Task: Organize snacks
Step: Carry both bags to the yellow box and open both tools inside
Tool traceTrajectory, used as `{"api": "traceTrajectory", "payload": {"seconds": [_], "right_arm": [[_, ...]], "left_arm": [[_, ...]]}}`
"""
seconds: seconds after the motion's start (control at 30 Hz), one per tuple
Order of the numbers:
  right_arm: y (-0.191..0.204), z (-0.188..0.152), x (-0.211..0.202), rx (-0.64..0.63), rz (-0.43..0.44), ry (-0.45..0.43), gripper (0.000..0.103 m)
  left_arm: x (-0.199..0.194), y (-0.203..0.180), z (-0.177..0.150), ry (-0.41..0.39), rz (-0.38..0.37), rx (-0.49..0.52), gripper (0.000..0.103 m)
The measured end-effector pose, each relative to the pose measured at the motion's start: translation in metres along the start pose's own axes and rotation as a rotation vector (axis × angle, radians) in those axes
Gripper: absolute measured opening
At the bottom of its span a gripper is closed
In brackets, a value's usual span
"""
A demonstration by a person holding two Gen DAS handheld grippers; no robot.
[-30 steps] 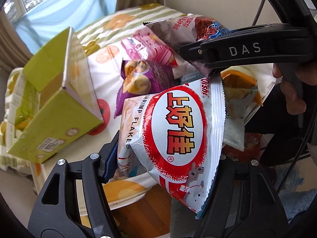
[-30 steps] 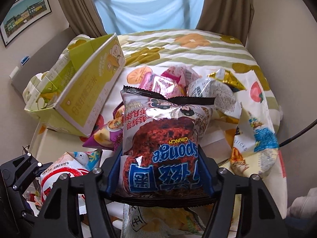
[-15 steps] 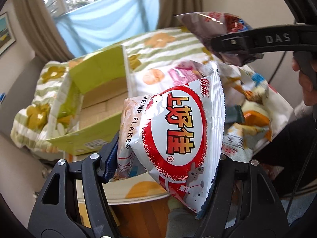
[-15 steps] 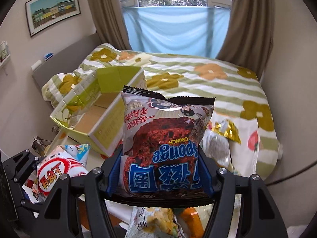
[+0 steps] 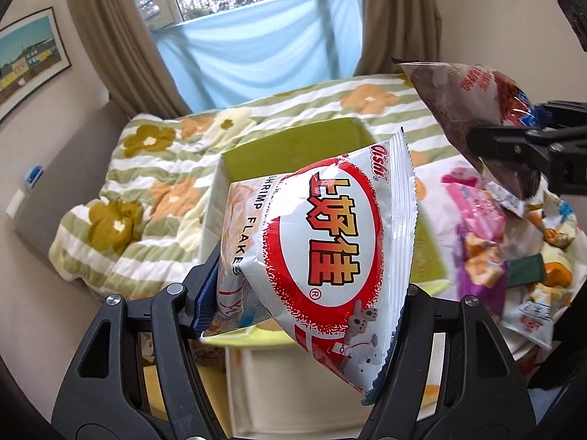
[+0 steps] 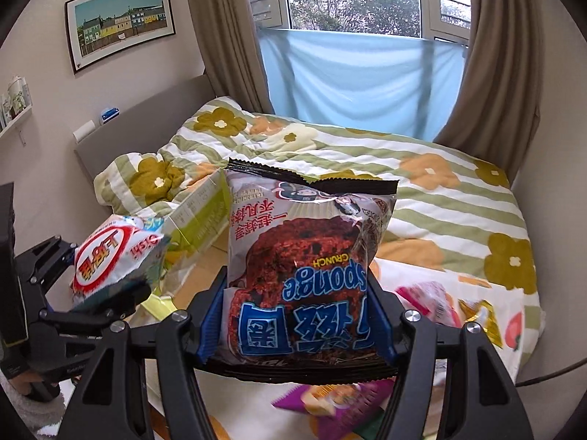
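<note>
My left gripper (image 5: 304,293) is shut on a white and red shrimp flakes bag (image 5: 330,242), held in the air in front of a lime-green cardboard box (image 5: 293,146) that lies open on the bed. My right gripper (image 6: 297,315) is shut on a brown Sponge Crunch bag (image 6: 304,264), held up above the snack pile. In the right wrist view the left gripper (image 6: 73,293) with its bag (image 6: 113,253) is at the left, beside the green box (image 6: 201,212). In the left wrist view the right gripper (image 5: 521,146) and its bag (image 5: 473,99) are at the upper right.
Several loose snack packets (image 5: 488,242) lie on a white fruit-print cloth (image 6: 513,315) at the right. A striped flower quilt (image 6: 422,168) covers the bed. A grey headboard (image 6: 146,117) stands at the left, with curtains and a window behind.
Both grippers have risen and tilted up with their bags. The views now take in the window and walls, and the green box sits lower and farther away.
</note>
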State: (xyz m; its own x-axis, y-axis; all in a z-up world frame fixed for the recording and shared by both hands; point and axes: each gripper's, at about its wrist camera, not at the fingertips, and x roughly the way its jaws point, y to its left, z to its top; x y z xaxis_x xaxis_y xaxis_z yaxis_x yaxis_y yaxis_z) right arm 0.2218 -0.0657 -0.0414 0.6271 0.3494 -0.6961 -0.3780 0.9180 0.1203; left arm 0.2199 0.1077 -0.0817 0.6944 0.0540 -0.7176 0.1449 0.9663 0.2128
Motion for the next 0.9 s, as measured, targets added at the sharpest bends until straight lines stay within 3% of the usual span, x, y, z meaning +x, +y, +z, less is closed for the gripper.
{"api": "traceTrajectory", "payload": {"seconds": [0.27,0.37,0.47,0.5,0.67,0.9], "right_arm": [[0.035,0.023,0.052,0.07,-0.001,0.055,0.062],[0.04,0.025,0.067,0.105,-0.011,0.078,0.062],[0.041,0.024,0.078,0.125,-0.021,0.101,0.062],[0.041,0.024,0.082,0.128,-0.026,0.109,0.062],[0.041,0.025,0.096,0.124,-0.032,0.143,0.062],[0.055,0.023,0.105,0.098,0.043,0.159,0.062]], "left_arm": [[0.072,0.049,0.014,0.084,-0.077,0.036,0.064],[0.092,0.054,0.015,0.115,-0.1,0.039,0.07],[0.106,0.058,0.015,0.14,-0.123,0.033,0.094],[0.107,0.061,0.015,0.137,-0.134,0.025,0.098],[0.107,0.073,0.008,0.155,-0.141,-0.03,0.099],[0.089,0.104,-0.01,0.173,-0.121,-0.212,0.099]]}}
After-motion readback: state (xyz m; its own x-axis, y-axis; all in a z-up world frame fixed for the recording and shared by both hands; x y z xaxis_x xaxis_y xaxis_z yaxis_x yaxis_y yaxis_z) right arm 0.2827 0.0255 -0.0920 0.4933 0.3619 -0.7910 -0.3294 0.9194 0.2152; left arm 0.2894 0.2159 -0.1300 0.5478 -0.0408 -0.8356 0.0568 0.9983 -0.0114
